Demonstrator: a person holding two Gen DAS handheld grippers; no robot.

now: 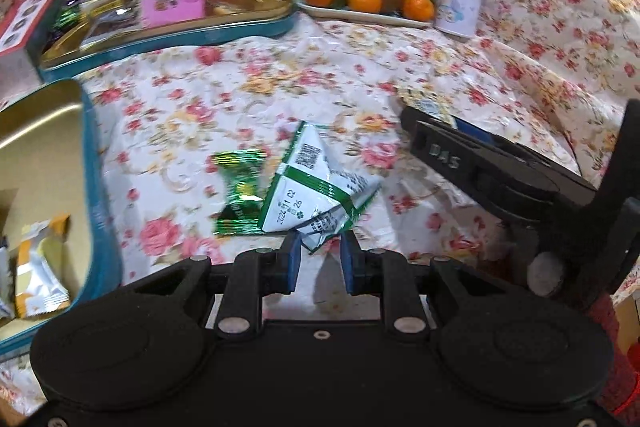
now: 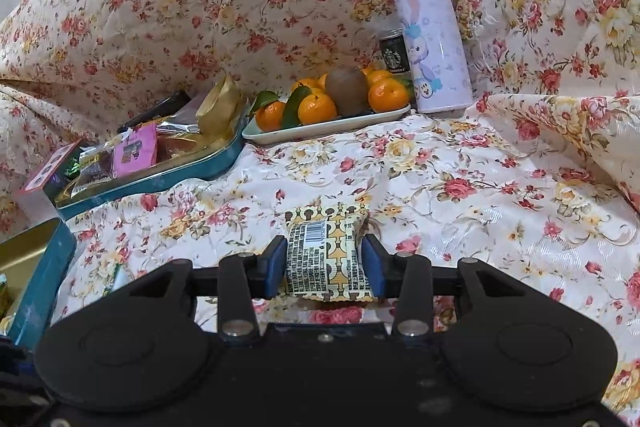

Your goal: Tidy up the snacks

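With each claw already pinching a snack, left claw (image 1: 318, 259) on the green-and-white packet (image 1: 320, 191), right claw (image 2: 325, 267) on the yellow patterned packet (image 2: 326, 253), both look bound for the teal tin (image 1: 90, 163).

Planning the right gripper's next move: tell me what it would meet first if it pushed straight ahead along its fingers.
The right gripper, shut on a yellow patterned snack packet, points down at bare floral cloth. It would probably meet that first; the fruit tray lies farther off. Depth is uncertain.

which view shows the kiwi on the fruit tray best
The right wrist view: the brown kiwi stands clear among the oranges on the tray. In the left wrist view no kiwi can be made out.
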